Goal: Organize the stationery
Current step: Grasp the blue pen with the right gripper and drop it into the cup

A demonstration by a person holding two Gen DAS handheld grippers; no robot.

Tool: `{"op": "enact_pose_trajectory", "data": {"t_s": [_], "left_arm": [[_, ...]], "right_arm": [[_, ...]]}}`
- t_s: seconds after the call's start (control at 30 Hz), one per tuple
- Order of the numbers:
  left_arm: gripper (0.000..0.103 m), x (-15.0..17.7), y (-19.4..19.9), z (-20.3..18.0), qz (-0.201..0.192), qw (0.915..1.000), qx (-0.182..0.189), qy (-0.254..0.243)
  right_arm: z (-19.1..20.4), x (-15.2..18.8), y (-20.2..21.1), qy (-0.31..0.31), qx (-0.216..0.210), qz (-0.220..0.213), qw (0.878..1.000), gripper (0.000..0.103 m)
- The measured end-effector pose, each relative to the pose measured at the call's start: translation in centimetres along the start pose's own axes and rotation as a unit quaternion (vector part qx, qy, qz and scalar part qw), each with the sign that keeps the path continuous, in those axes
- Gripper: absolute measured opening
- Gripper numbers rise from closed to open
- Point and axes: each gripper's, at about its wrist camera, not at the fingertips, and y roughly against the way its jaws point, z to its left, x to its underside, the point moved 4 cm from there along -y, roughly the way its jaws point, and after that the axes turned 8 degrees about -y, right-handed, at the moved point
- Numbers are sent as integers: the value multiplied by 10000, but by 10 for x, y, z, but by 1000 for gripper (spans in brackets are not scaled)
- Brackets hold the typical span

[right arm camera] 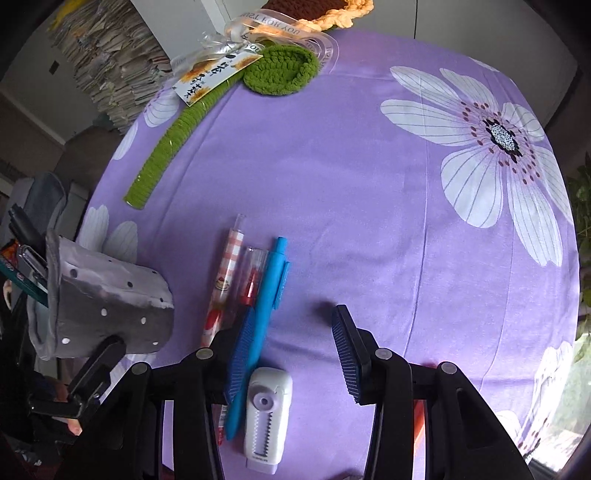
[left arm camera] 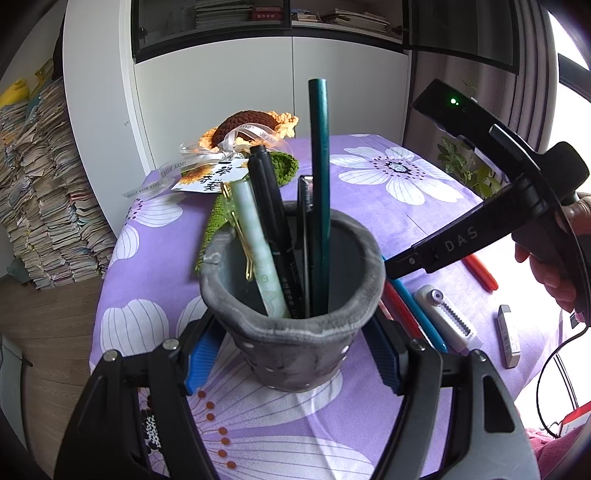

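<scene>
left gripper [left arm camera: 291, 354] clenched on cup [left arm camera: 291, 295] holding pens [left arm camera: 269, 221] | right gripper [right arm camera: 295, 354] released, over blue pen [right arm camera: 258, 332] mid-table [right arm camera: 369, 184]

Your left wrist view reads "DAS" in pale capitals on the black arm of the right gripper [left arm camera: 456, 243]. The clear ribbon [right arm camera: 275, 26] on the crocheted sunflower carries "JUST FOR YOU", seen upside down. The white gift tag [left arm camera: 209, 176] tied beside it shows black Chinese brush characters over sunflower prints. You cannot make out the small print on the black pen [left arm camera: 281, 254] or the eraser [left arm camera: 509, 336].
</scene>
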Motion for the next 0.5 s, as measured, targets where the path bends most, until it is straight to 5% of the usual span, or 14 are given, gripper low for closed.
{"op": "enact_pose_trajectory", "data": {"t_s": [0.23, 0.37, 0.5], "left_arm": [[70, 0, -1, 2, -5, 10000, 21, 17], [70, 0, -2, 2, -1, 10000, 20, 18], [70, -1, -2, 3, 15, 10000, 9, 12]], "right_arm": [[13, -5, -6, 153, 251, 83, 9995, 44], [36, -7, -16, 741, 735, 103, 9945, 44], [42, -10, -16, 820, 727, 130, 9939, 29]]}}
